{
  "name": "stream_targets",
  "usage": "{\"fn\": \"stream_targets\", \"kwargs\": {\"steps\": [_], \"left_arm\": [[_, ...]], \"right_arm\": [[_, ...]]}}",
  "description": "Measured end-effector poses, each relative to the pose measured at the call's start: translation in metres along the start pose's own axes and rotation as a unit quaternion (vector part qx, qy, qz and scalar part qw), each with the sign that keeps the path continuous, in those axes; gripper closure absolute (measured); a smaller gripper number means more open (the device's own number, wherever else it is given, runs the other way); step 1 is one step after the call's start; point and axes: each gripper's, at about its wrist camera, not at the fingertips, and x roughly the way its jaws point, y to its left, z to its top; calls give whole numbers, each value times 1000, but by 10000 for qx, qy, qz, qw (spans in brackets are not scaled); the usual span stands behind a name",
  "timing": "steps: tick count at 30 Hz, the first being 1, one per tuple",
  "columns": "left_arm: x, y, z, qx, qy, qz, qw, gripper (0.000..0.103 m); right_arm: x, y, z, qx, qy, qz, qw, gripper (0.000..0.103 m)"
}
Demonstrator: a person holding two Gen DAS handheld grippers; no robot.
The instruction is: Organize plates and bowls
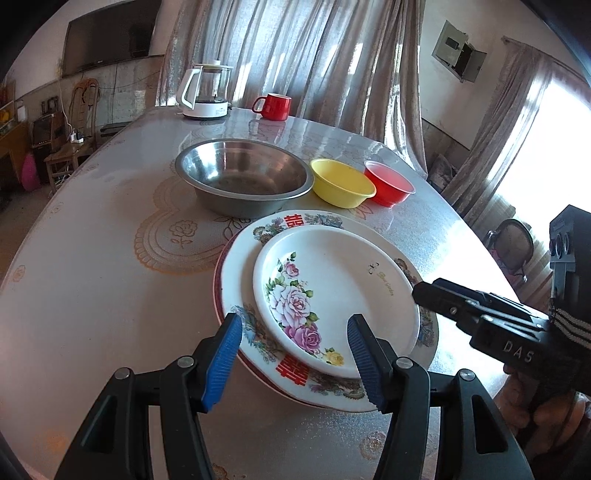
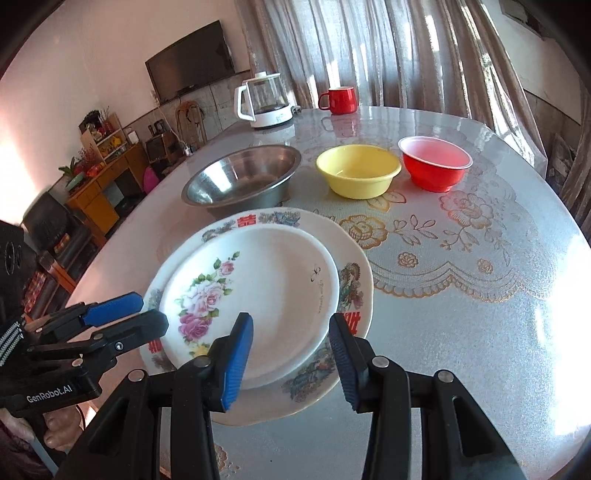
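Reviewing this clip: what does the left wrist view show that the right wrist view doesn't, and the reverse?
Only the left wrist view: an open wall box high on the wall, a dark red rim of a third plate under the stack, and the right gripper seen from the side.

Only the right wrist view: a wooden cabinet with clutter on it, and the left gripper from the side.

Both: rose plate stacked on a larger plate, steel bowl, yellow bowl, red bowl, kettle, red mug, television.
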Motion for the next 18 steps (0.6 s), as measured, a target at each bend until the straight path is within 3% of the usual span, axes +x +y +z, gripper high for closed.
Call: {"fn": "stream_targets", "kwargs": {"steps": [4, 7, 12, 18], "left_arm": [[-3, 1, 0, 34, -72, 259, 9996, 43], [-2, 3, -2, 42, -49, 393, 9992, 42], [0, 8, -4, 20, -19, 561, 9984, 42], [0, 13, -6, -28, 1, 618, 9981, 42]], "right_arm": [[-4, -21, 12, 488, -327, -259, 9979, 60], [6, -42, 18, 882, -279, -461, 9946, 58], [23, -54, 15, 1218, -70, -282, 9921, 58], [30, -37, 11, 962, 27, -131, 9953, 59]]}}
